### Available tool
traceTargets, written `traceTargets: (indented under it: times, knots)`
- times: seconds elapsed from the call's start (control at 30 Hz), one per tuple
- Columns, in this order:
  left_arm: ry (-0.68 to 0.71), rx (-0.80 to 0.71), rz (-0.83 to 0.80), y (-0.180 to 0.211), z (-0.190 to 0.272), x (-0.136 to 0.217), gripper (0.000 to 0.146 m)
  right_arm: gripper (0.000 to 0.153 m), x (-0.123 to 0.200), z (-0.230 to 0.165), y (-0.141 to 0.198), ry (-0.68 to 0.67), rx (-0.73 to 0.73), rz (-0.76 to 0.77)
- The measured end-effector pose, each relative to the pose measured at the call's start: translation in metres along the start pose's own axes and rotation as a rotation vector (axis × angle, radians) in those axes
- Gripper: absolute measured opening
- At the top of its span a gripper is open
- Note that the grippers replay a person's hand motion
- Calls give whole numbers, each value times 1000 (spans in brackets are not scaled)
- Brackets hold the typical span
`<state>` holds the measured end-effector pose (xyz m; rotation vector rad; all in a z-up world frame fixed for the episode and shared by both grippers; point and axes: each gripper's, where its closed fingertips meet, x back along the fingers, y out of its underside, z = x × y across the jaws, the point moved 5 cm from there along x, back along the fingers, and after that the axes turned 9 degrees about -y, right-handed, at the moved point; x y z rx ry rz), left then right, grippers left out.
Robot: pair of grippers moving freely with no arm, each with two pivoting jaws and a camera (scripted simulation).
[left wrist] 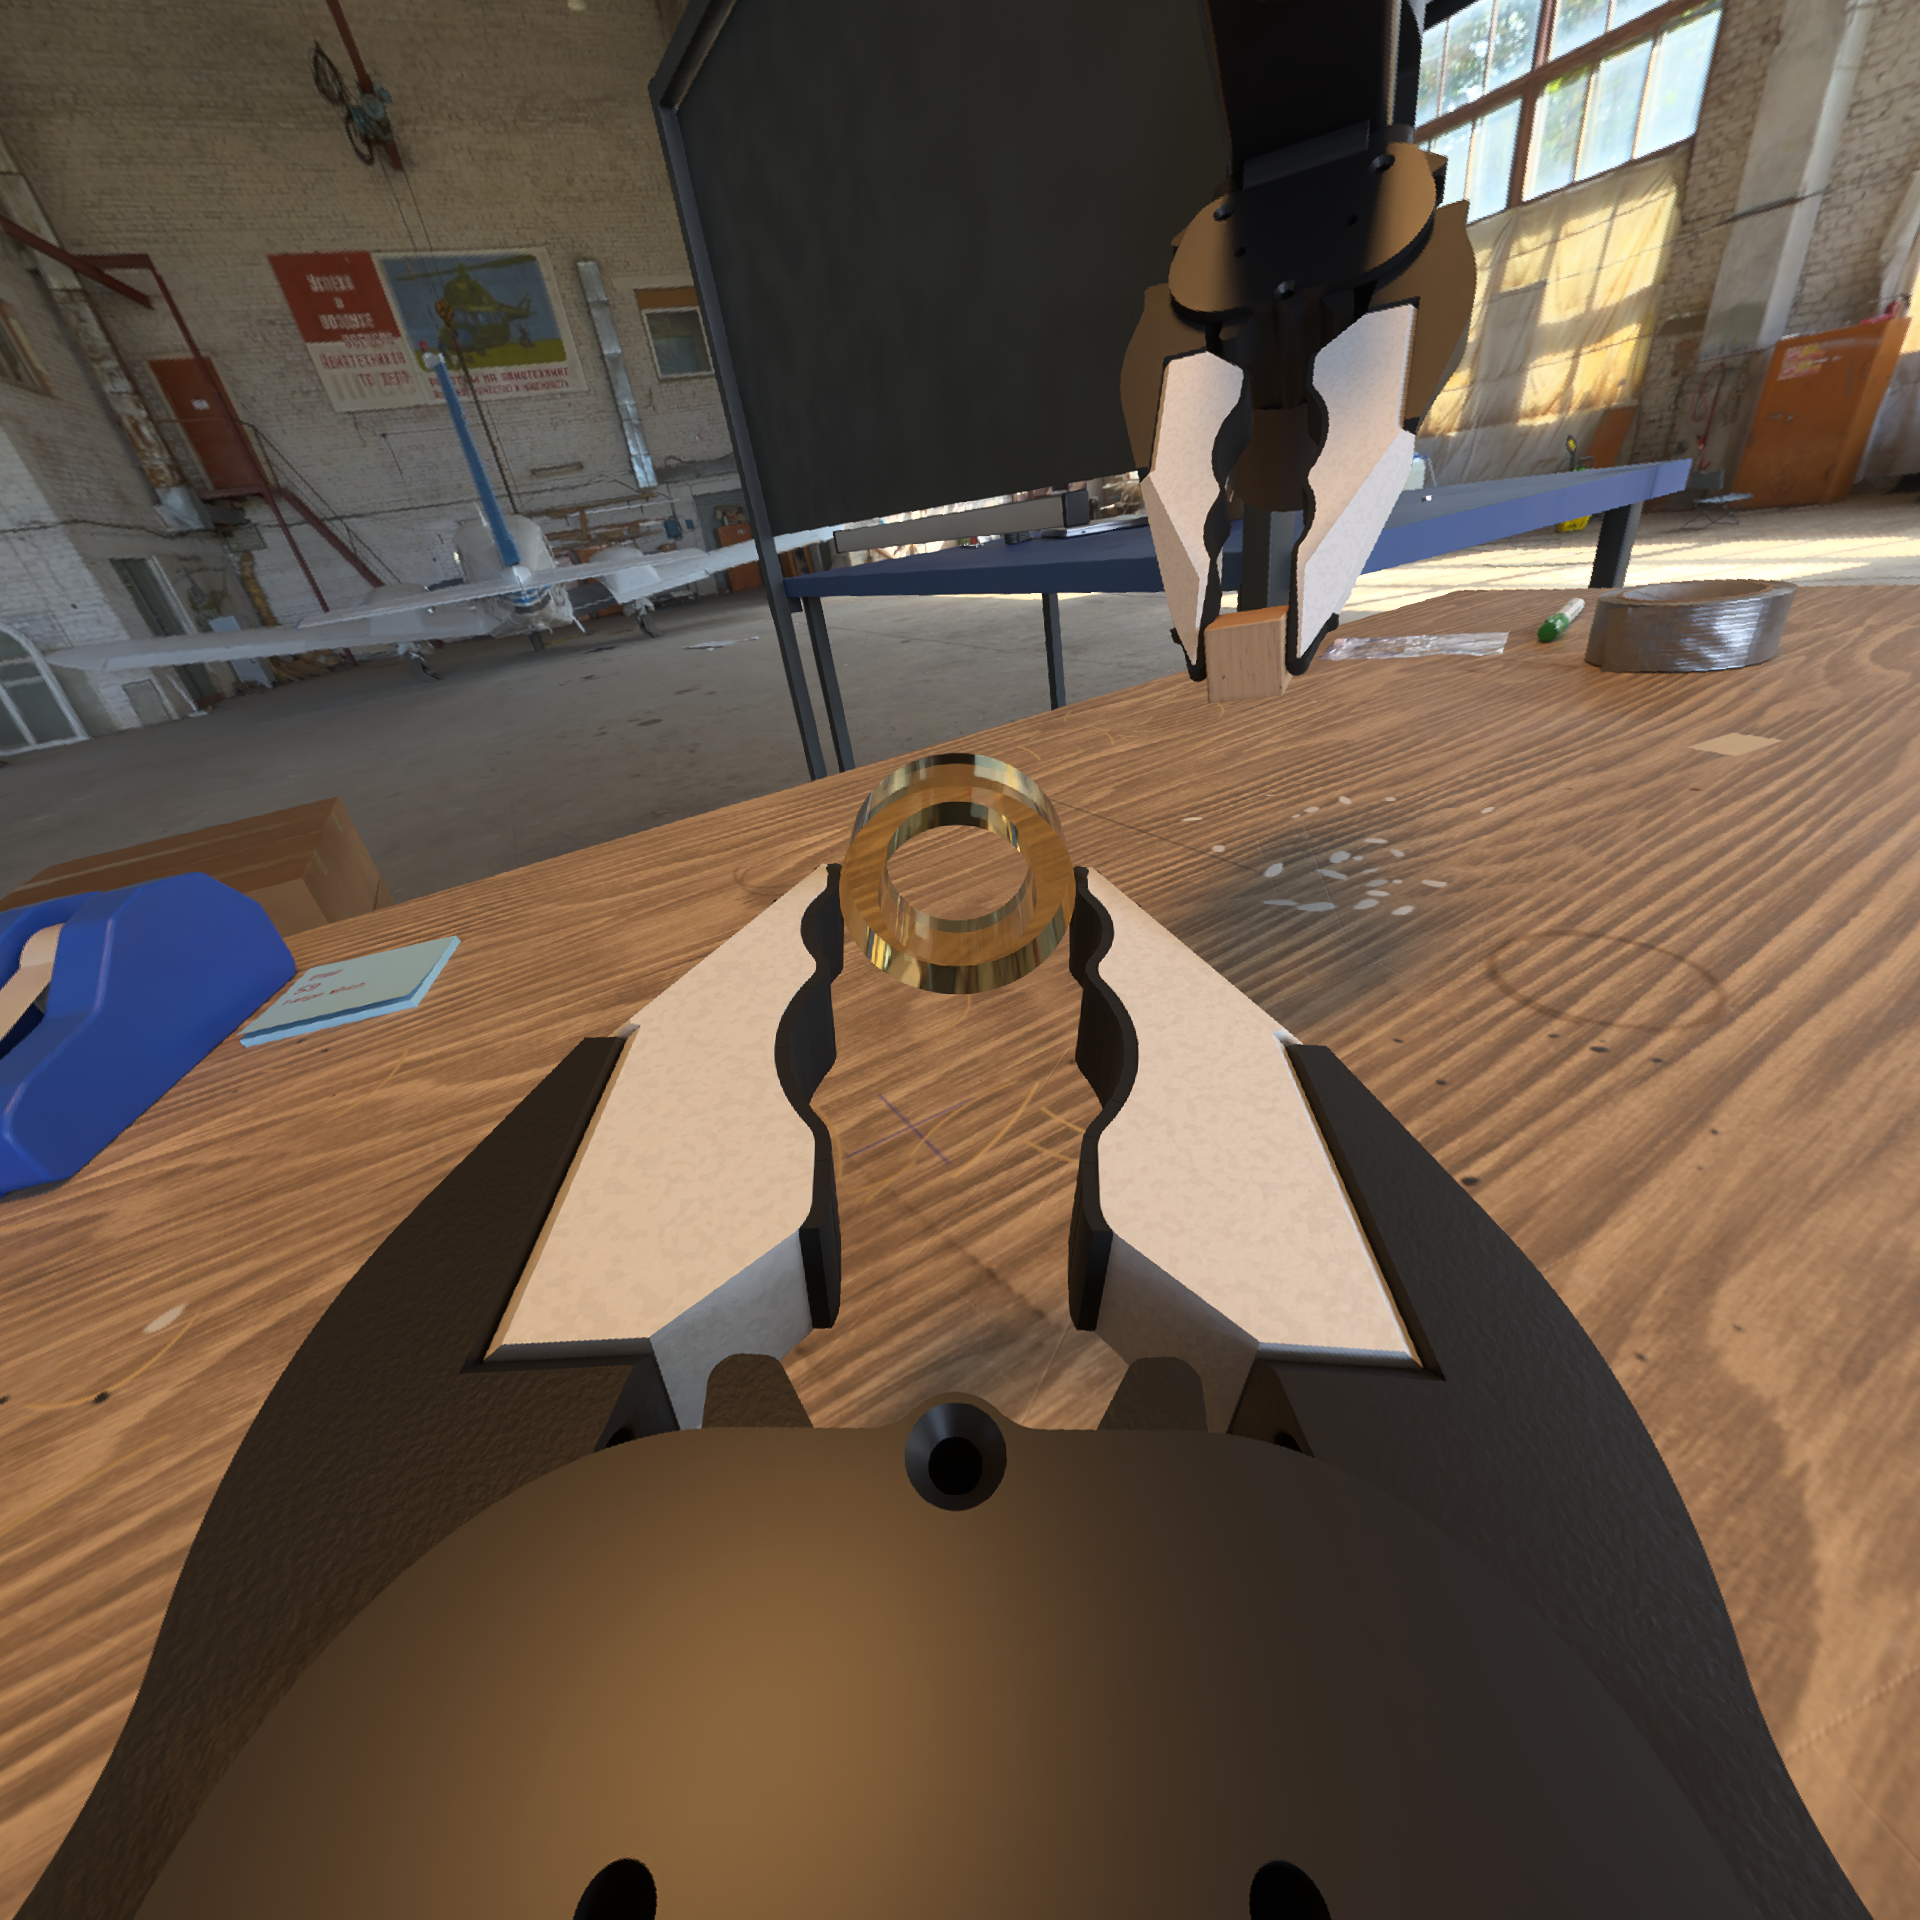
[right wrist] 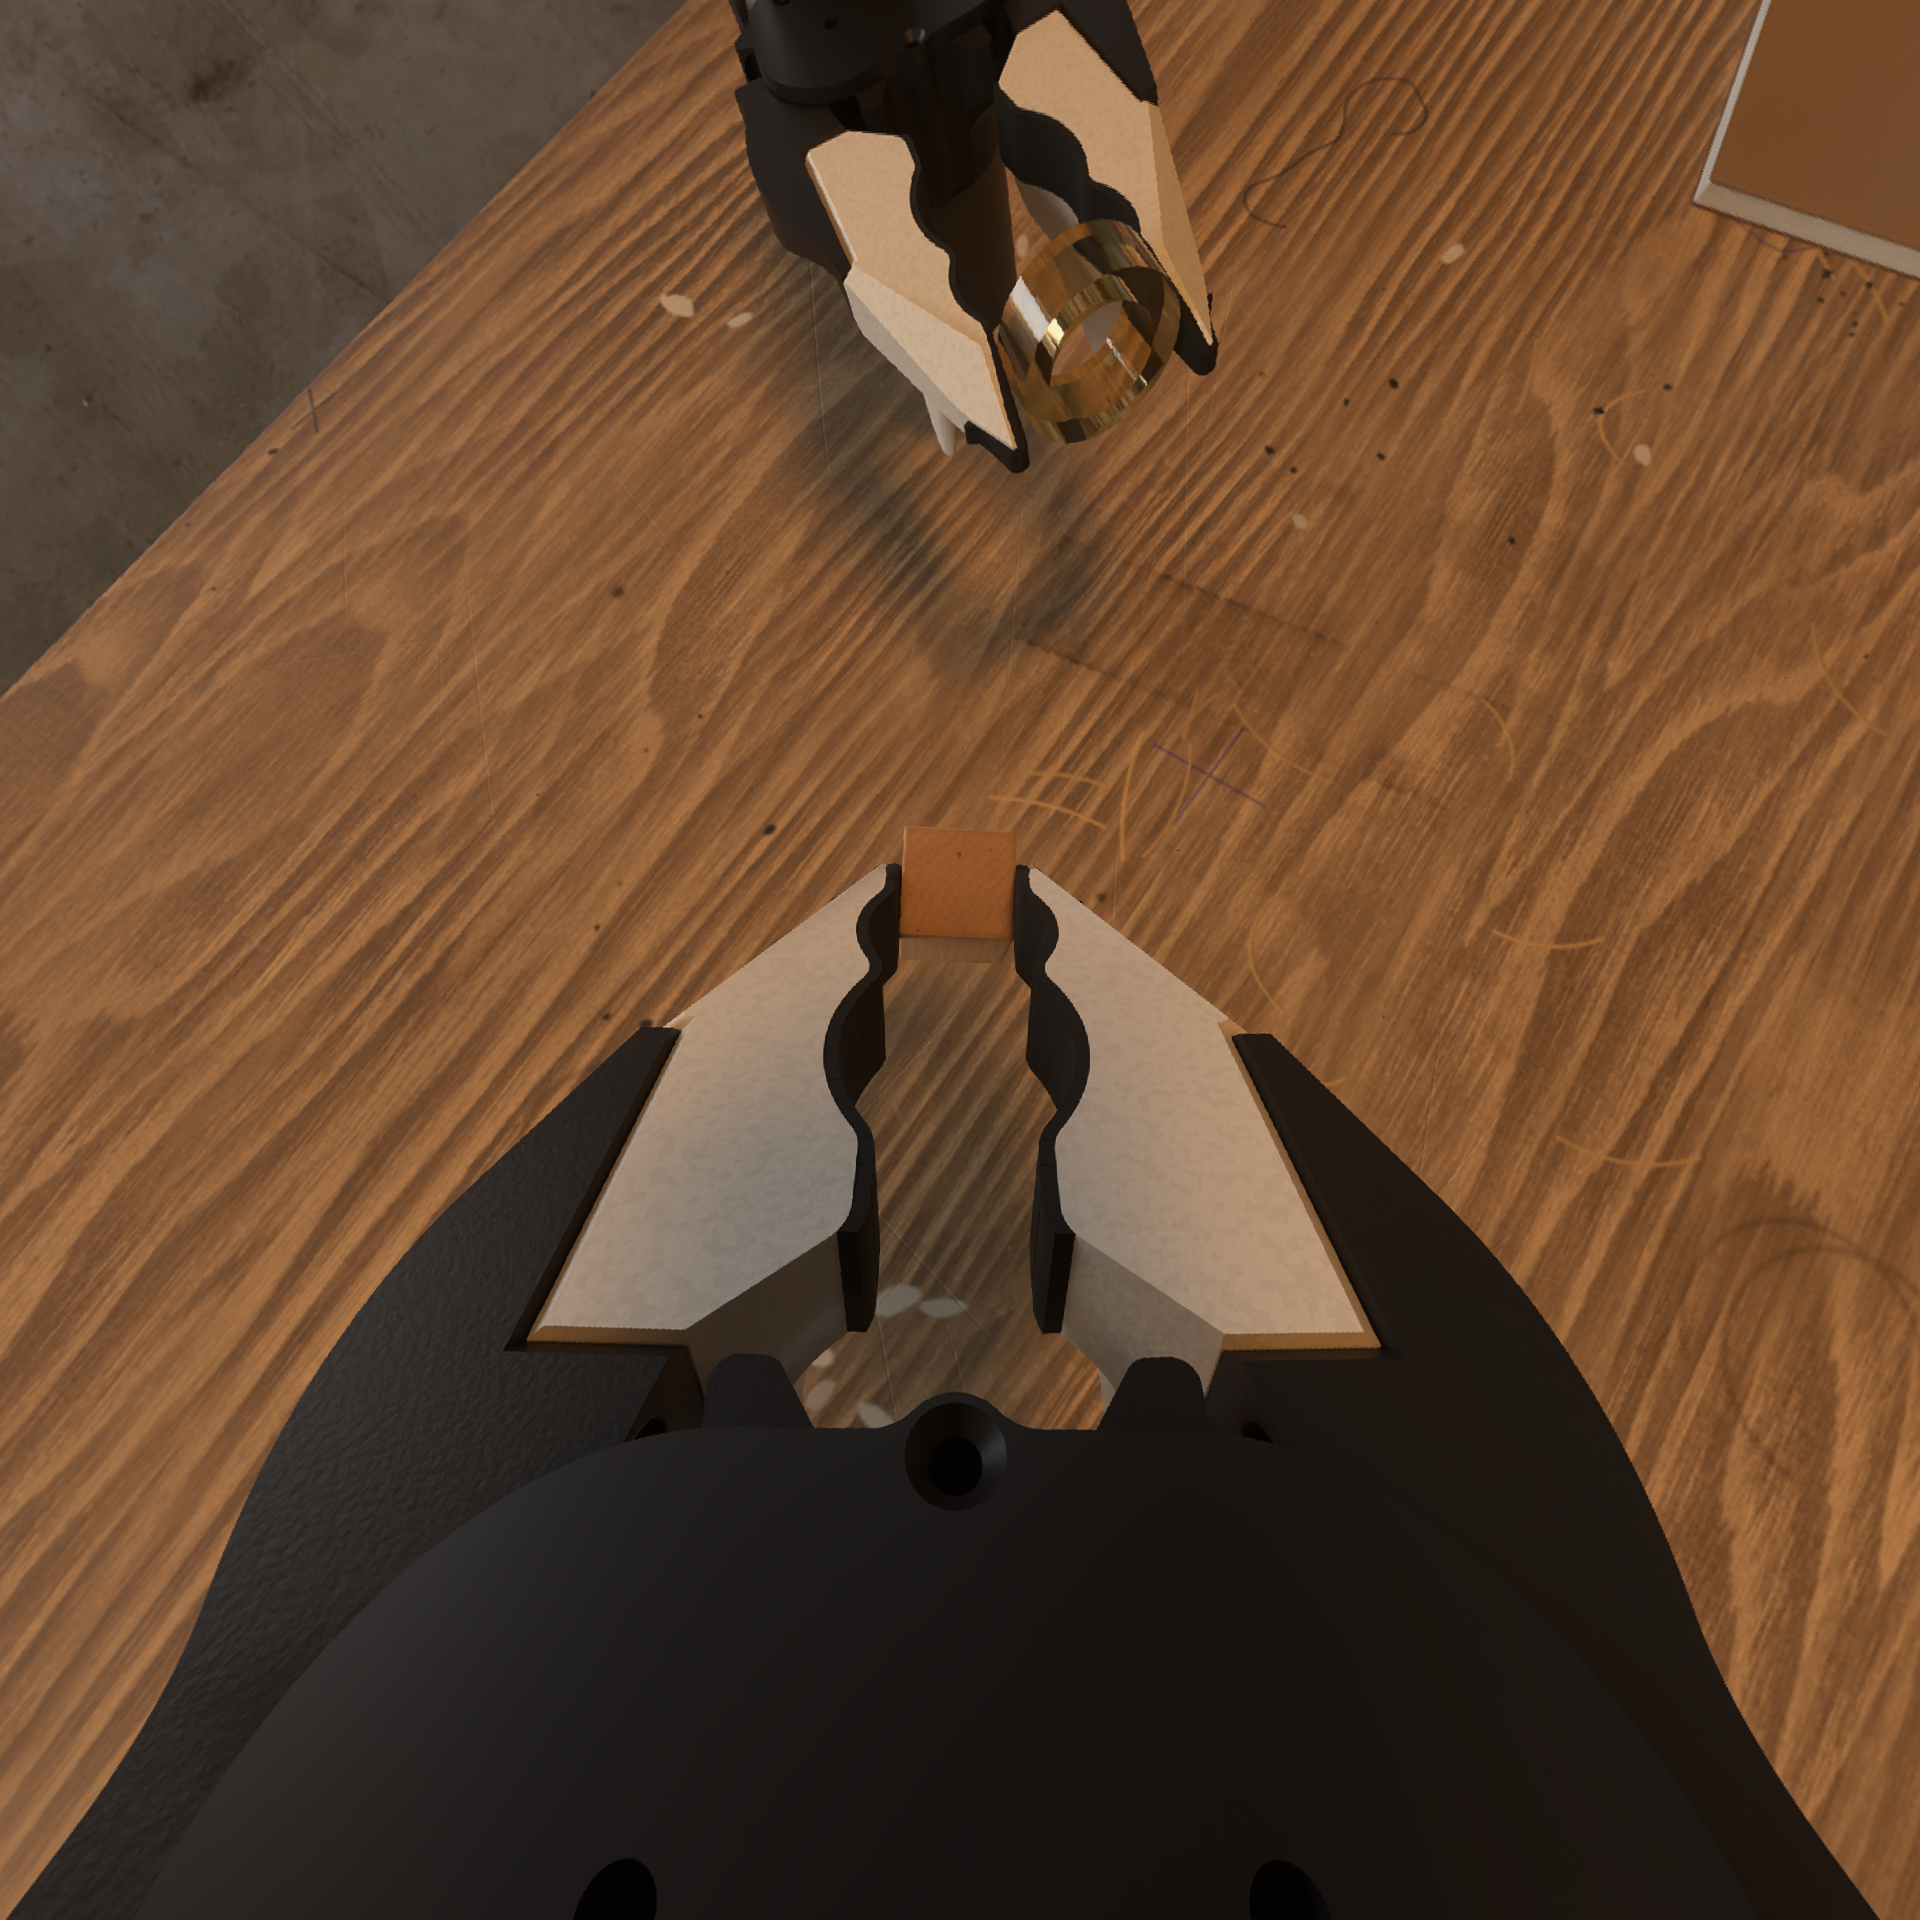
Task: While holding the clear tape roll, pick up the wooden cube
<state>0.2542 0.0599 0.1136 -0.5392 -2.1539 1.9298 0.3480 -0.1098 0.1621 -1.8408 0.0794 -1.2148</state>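
Wooden table [left wrist: 1455, 1143] carries grey tape roll [left wrist: 1688, 623], green marker [left wrist: 1558, 620], blue case [left wrist: 114, 1008].

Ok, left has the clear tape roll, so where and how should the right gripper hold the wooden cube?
Grip the wooden cube across two opposite flat side faces, coming straight down from above. Those parallel faces seat squarely between the fingertips. The right gripper already pinches it that way near its tips, pointing down at the table. The left gripper holds the clear tape roll well off to the side.

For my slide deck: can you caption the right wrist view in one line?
Right gripper pinches the wooden cube above the table while the left gripper holds the clear tape roll.
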Motion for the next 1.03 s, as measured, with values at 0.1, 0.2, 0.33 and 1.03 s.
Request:
traceTargets:
  times: [0.1,0.2,0.33,1.03]
  knots:
    - [0,-1,0,0,0,0,43,21,0,0,0,0,0,8]
    - [1,-1,-1,0,0,0,43,21,0,0,0,-2,-2,15]
    - [1,-3,-1,0,0,0,43,21,0,-1,1,-6,-5,17]
    - [1,-2,-4,0,0,-1,43,21,-1,-3,6,-6,-25,63]
